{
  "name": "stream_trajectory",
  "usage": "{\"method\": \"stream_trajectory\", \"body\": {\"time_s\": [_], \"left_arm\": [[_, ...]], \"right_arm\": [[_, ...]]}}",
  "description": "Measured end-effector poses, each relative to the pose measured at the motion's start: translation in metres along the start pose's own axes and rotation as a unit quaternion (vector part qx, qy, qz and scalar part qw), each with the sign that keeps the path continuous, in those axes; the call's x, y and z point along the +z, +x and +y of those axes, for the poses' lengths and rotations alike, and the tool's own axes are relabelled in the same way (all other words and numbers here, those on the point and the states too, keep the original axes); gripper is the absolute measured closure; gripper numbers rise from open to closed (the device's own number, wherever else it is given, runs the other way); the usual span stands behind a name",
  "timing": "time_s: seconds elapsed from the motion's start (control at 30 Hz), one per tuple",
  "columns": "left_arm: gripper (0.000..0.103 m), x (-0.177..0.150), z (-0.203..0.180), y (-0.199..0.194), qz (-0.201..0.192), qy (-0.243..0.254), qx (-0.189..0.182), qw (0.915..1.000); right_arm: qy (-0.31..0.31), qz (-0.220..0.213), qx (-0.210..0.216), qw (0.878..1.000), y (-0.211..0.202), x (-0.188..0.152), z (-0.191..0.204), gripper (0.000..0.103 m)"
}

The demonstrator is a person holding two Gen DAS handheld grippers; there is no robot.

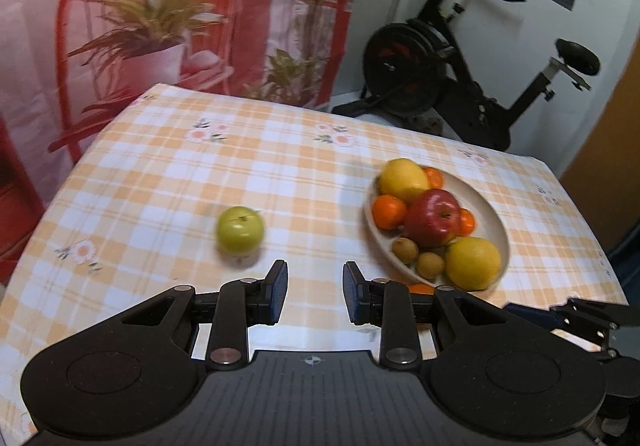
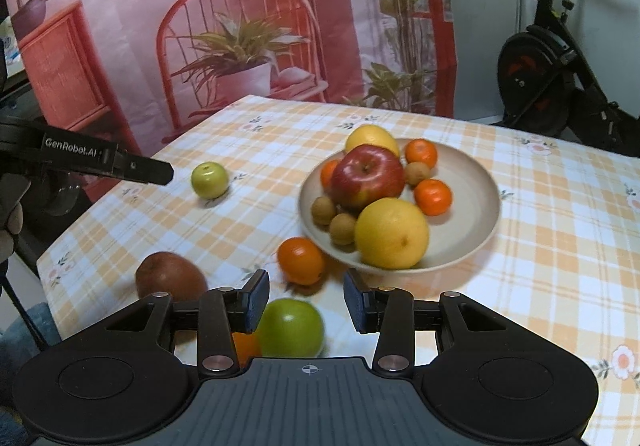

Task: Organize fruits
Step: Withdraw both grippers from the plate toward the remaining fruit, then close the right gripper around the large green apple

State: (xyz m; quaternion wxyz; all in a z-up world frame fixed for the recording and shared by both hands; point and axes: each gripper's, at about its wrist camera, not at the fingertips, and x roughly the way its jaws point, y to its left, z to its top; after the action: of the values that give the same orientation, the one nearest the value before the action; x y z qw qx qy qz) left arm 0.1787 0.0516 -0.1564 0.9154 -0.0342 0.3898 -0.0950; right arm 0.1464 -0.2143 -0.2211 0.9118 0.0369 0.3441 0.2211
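Two black hand-held grippers hover over the orange-checked tablecloth (image 1: 280, 166). Our left gripper (image 1: 315, 270) and right gripper (image 2: 306, 282) both have their jaws apart, clamping nothing. Nearest the right one lie a large green apple (image 2: 290, 328), a brown kiwi (image 2: 170, 276) and a loose orange mandarin (image 2: 301, 260). Beyond them, a beige round bowl (image 2: 480, 198) holds piled fruit. A small green apple (image 1: 240, 229) sits alone just ahead of the left gripper.
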Motion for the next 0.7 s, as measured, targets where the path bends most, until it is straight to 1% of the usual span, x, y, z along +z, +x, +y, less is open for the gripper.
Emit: {"method": "stream_trajectory", "body": {"time_s": [0.13,0.27,0.53,0.7], "left_arm": [[0.071,-0.001,0.017,-0.003,-0.002,-0.020,0.015,0.9997],[0.071,-0.005,0.027,-0.003,0.000,-0.033,0.020,0.9992],[0.071,-0.013,0.028,0.003,0.006,-0.037,0.013,0.9992],[0.071,-0.018,0.029,0.006,0.011,-0.040,0.005,0.9991]], "right_arm": [[0.009,0.009,0.002,1.000,0.003,-0.004,0.001,0.065],[0.015,0.016,0.001,1.000,0.006,-0.006,0.000,0.065],[0.017,0.037,0.003,0.999,0.016,-0.010,0.002,0.064],[0.023,0.039,0.002,0.999,0.017,-0.011,0.000,0.062]]}}
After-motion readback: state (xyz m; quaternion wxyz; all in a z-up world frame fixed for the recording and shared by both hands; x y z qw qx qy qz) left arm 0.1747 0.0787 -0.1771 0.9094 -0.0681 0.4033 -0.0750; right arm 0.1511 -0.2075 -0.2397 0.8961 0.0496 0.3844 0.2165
